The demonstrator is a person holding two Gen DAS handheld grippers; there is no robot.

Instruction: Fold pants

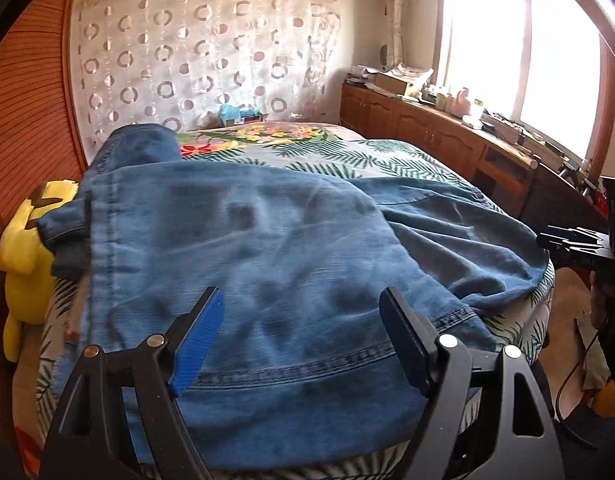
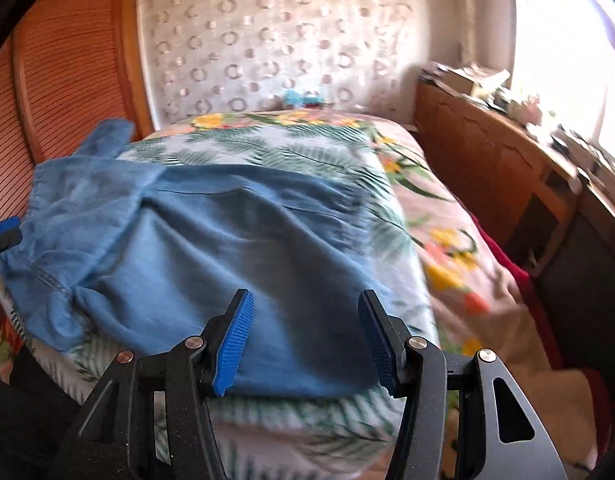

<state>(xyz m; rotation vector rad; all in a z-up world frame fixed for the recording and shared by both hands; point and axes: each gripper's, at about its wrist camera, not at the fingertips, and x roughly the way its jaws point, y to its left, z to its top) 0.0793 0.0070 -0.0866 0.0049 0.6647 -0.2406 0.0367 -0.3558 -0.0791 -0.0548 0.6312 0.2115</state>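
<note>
At 9 o'clock a yellow toy (image 1: 25,248) leans beside the bed (image 2: 447,240). The pants (image 1: 267,264) lie across the bed, long axis running 9 to 3, hem edge nearest. The left gripper (image 1: 299,340) and right gripper (image 2: 303,336) hover spread, holding nothing. Bare bedspread lies toward 12.

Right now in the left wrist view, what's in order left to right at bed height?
Yellow plush → jeans → right gripper at the right edge. The left gripper sits open in the foreground over the jeans' hem, so it is left out of the order.
</note>
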